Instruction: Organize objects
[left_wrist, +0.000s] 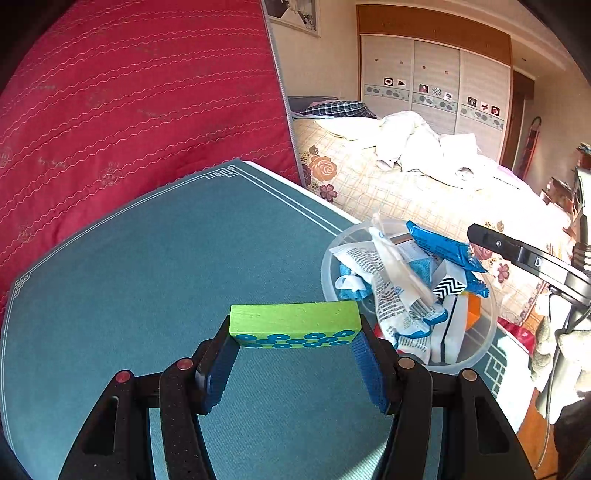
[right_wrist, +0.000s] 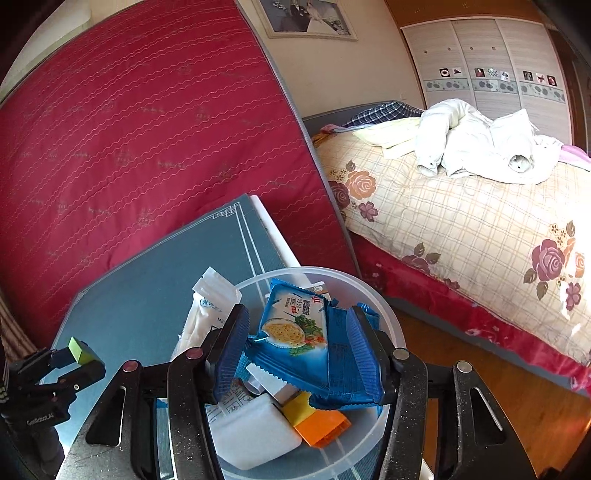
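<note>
My left gripper (left_wrist: 295, 332) is shut on a green block (left_wrist: 294, 323) with blue rings, held above the teal table mat (left_wrist: 166, 258); the block also shows in the right wrist view (right_wrist: 78, 349). A clear plastic bowl (left_wrist: 328, 269) at the mat's right edge holds several packets and blocks. My right gripper (right_wrist: 299, 343) is shut on a blue cracker packet (right_wrist: 295, 332) over that bowl (right_wrist: 384, 317). The bowl holds white packets (right_wrist: 255, 432) and an orange block (right_wrist: 325, 424). The right gripper's finger (left_wrist: 517, 251) shows in the left wrist view beside the bowl.
A red mattress (left_wrist: 129, 92) leans upright behind the table. A bed (right_wrist: 461, 229) with a floral cover and white clothes stands to the right, past a strip of wooden floor (right_wrist: 461, 365). A wardrobe (left_wrist: 436, 85) lines the far wall.
</note>
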